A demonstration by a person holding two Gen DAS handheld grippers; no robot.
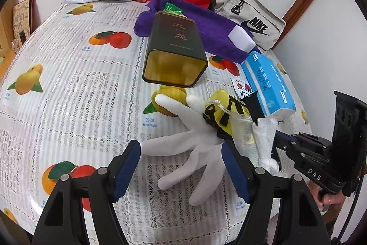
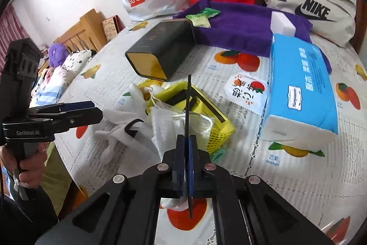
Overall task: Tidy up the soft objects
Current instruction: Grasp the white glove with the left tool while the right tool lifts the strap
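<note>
Seemingly right claw (image 2: 186, 148) pinched, angled downward.

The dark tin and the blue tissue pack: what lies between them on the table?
In the right wrist view, between the tin and the tissue pack lies bare tablecloth and a small white snack packet beside the pack.

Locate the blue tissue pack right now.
The blue tissue pack lies on the fruit-print tablecloth at the right of both views, just in front of the purple towel, beside the small snack packet.
</note>
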